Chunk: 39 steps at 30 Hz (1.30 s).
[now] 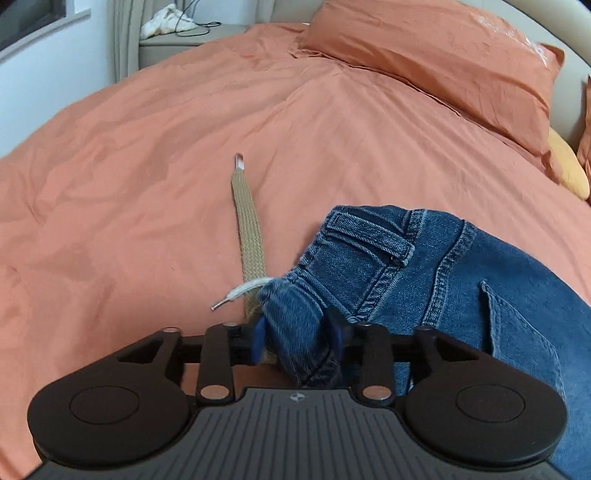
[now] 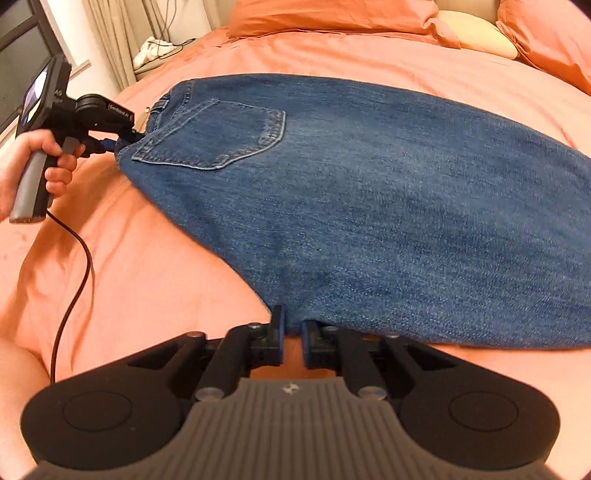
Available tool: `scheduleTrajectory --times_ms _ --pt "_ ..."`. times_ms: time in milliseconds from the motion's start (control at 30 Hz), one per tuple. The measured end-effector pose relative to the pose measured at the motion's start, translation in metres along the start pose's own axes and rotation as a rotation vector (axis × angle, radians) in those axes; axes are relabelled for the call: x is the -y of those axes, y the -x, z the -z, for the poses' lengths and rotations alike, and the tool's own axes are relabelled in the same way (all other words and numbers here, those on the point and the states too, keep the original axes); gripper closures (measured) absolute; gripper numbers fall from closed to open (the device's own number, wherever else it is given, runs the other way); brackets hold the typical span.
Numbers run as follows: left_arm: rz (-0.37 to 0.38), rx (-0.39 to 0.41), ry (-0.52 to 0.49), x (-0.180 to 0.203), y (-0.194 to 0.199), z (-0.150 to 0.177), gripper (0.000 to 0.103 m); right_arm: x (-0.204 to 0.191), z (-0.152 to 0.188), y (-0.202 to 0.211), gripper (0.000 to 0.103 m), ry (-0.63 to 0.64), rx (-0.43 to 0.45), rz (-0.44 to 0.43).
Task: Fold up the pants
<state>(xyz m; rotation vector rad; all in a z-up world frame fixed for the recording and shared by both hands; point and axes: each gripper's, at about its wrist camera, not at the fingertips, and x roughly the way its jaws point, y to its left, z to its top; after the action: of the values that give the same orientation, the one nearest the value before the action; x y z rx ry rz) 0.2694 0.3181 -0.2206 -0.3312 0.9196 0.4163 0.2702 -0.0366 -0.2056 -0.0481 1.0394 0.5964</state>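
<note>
Blue jeans (image 2: pixel 369 206) lie folded lengthwise on the orange bed, back pocket (image 2: pixel 214 136) up. My left gripper (image 1: pixel 297 338) is shut on the bunched waistband (image 1: pixel 295 321); it also shows in the right wrist view (image 2: pixel 110 142), held by a hand at the jeans' left end. A beige woven belt (image 1: pixel 247 229) and a white drawstring (image 1: pixel 240 291) trail from the waistband. My right gripper (image 2: pixel 292 332) is at the jeans' near edge with its jaws nearly closed on the denim edge.
Orange duvet (image 1: pixel 147 166) covers the bed. Orange pillows (image 1: pixel 443 62) and a yellow pillow (image 1: pixel 569 166) lie at the head. A nightstand with white cloth and cables (image 1: pixel 170 26) stands far left. A black cable (image 2: pixel 74 280) hangs from the left gripper.
</note>
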Motion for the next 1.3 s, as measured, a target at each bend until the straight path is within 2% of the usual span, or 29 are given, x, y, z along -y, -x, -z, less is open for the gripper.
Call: scheduleTrajectory --times_ms 33,67,100,200,300,433,567,667,767,867,1000,1167,1267,1300 --pt "-0.018 0.01 -0.02 0.001 0.008 -0.001 0.044 0.002 0.0 0.005 0.082 0.006 0.005 0.0" --pt "-0.04 0.028 -0.046 0.004 0.017 -0.003 0.038 0.004 0.0 0.011 0.076 0.012 0.011 0.004" --pt "-0.059 0.054 -0.076 0.006 0.027 -0.002 0.036 0.008 0.002 0.017 0.069 0.014 0.026 0.005" --pt "-0.085 0.109 -0.141 0.024 0.058 -0.004 0.032 0.03 0.006 0.043 0.067 -0.004 0.062 0.022" --pt "-0.049 0.129 -0.169 0.047 0.083 -0.002 0.031 0.072 0.012 0.075 0.066 -0.069 0.104 0.075" --pt "0.043 0.095 -0.185 0.087 0.096 0.006 0.031 0.153 0.025 0.119 0.066 -0.237 0.155 0.166" --pt "0.124 0.062 -0.201 0.13 0.094 0.026 0.032 0.251 0.05 0.168 0.066 -0.46 0.225 0.277" --pt "0.131 0.026 -0.213 0.157 0.084 0.041 0.033 0.326 0.073 0.205 0.066 -0.652 0.309 0.336" --pt "0.099 -0.008 -0.219 0.177 0.075 0.055 0.035 0.393 0.094 0.232 0.065 -0.821 0.385 0.363" --pt "0.063 -0.029 -0.234 0.192 0.071 0.067 0.035 0.453 0.111 0.249 0.065 -0.951 0.437 0.354" --pt "0.035 -0.055 -0.245 0.204 0.066 0.079 0.035 0.513 0.127 0.244 0.065 -1.113 0.476 0.268" --pt "0.0 -0.065 -0.298 0.223 0.059 0.081 0.035 0.545 0.137 0.223 0.065 -1.186 0.429 0.263" --pt "-0.002 -0.074 -0.306 0.229 0.055 0.084 0.035 0.556 0.145 0.213 0.066 -1.228 0.455 0.207" --pt "-0.002 -0.078 -0.307 0.23 0.055 0.084 0.035 0.558 0.147 0.211 0.077 -1.226 0.469 0.186"
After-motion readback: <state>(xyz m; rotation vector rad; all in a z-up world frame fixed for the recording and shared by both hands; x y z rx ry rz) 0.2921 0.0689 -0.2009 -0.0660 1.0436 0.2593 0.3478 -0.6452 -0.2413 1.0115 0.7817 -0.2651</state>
